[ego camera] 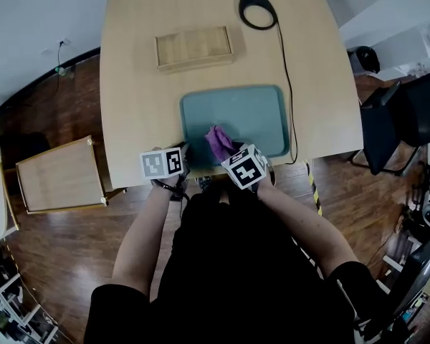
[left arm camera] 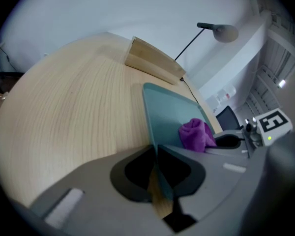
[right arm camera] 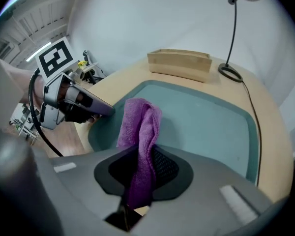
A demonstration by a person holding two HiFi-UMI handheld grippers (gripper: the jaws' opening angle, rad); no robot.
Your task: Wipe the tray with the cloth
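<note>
A teal tray (ego camera: 258, 110) lies near the front edge of the light wooden table (ego camera: 136, 84). My left gripper (ego camera: 182, 151) is shut on the tray's near left rim; in the left gripper view the thin teal edge (left arm camera: 160, 168) runs between the jaws of that gripper (left arm camera: 155, 154). My right gripper (ego camera: 227, 156) is shut on a purple cloth (ego camera: 218, 142). The cloth (right arm camera: 140, 122) stands up out of the right gripper (right arm camera: 142, 154) over the tray's near part (right arm camera: 201, 122). In the left gripper view the cloth (left arm camera: 195, 134) shows over the tray (left arm camera: 167, 109).
A shallow wooden box (ego camera: 193, 47) sits behind the tray. A black lamp base (ego camera: 258, 9) stands at the far edge, and its cable (ego camera: 287, 84) runs along the tray's right side. A wooden side table (ego camera: 61, 174) is on the floor at left, black chairs (ego camera: 401, 120) at right.
</note>
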